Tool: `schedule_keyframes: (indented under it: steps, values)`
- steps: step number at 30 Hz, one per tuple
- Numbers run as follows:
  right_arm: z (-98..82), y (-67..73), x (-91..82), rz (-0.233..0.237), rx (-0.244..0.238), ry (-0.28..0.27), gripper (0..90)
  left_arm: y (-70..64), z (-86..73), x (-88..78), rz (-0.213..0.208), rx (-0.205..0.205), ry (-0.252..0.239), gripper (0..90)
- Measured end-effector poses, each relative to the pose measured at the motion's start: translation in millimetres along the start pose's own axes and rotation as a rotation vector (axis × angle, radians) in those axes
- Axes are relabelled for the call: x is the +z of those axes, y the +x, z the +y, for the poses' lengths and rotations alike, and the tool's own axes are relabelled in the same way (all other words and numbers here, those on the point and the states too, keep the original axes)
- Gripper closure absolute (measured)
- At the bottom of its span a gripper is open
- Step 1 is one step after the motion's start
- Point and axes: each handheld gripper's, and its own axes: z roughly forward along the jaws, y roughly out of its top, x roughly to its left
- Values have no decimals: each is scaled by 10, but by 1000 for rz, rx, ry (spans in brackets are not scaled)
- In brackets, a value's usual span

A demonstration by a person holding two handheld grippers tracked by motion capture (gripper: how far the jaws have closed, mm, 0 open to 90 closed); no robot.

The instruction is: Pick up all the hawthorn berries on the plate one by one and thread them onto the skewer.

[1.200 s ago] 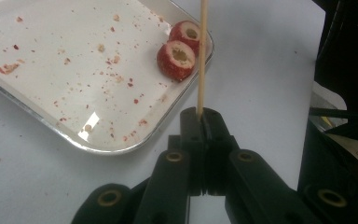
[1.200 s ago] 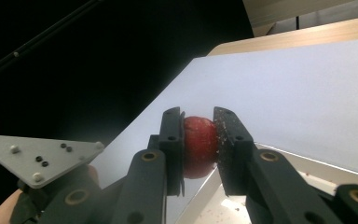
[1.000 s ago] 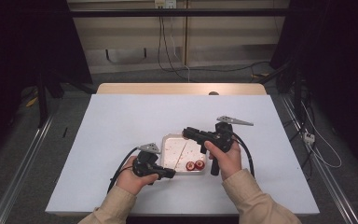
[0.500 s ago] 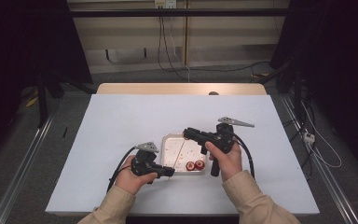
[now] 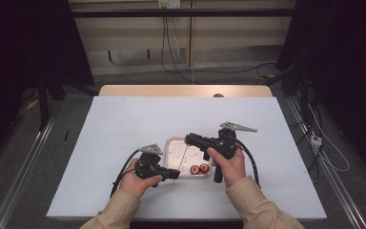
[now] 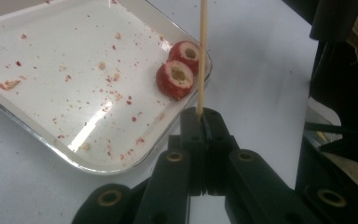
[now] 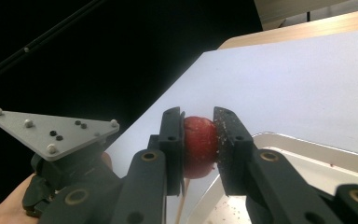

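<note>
In the high view, the left gripper (image 5: 171, 174) sat low and left of centre, at the near edge of a metal tray (image 5: 171, 143) on a white table (image 5: 124, 124), and the right gripper (image 5: 190, 139) was just right of centre, over the tray's far part. A thin wooden skewer (image 5: 182, 160) ran between them, slanting up from the left gripper toward the right one. In the left gripper view, the jaws rose from the bottom centre and were pressed together on the lower end of the skewer (image 6: 201, 56), which stood straight up to the top edge of the frame. Behind it, in the upper middle of that frame, two red fruit pieces (image 6: 179, 70) with hollowed pale centres lay touching each other in the tray's corner, among red crumbs scattered over the tray (image 6: 51, 130) floor. In the right gripper view, the jaws at the centre of the frame pinched a red fruit (image 7: 199, 144) from both sides, and the skewer (image 7: 181, 205) showed just below it at the bottom of the frame, above the tray's rim (image 7: 307, 142).
</note>
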Motion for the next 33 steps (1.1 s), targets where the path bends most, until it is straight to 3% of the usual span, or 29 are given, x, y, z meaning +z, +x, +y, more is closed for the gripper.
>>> schedule_keyframes:
  steps: [13, 15, 17, 33]
  values:
    - [-36, 30, 24, -8, -30, -10, 744, 2, 19, 2, -1, -35, -32, 898]
    - [-63, 37, 52, -3, -38, 42, 744, 1, 32, -23, -21, -56, -84, 898]
    - [-146, 65, 106, 14, -33, 69, 744, 0, 69, -74, -2, -56, -112, 898]
    - [-208, 77, 153, 32, -35, 72, 743, 30, 65, -89, 6, -73, -138, 897]
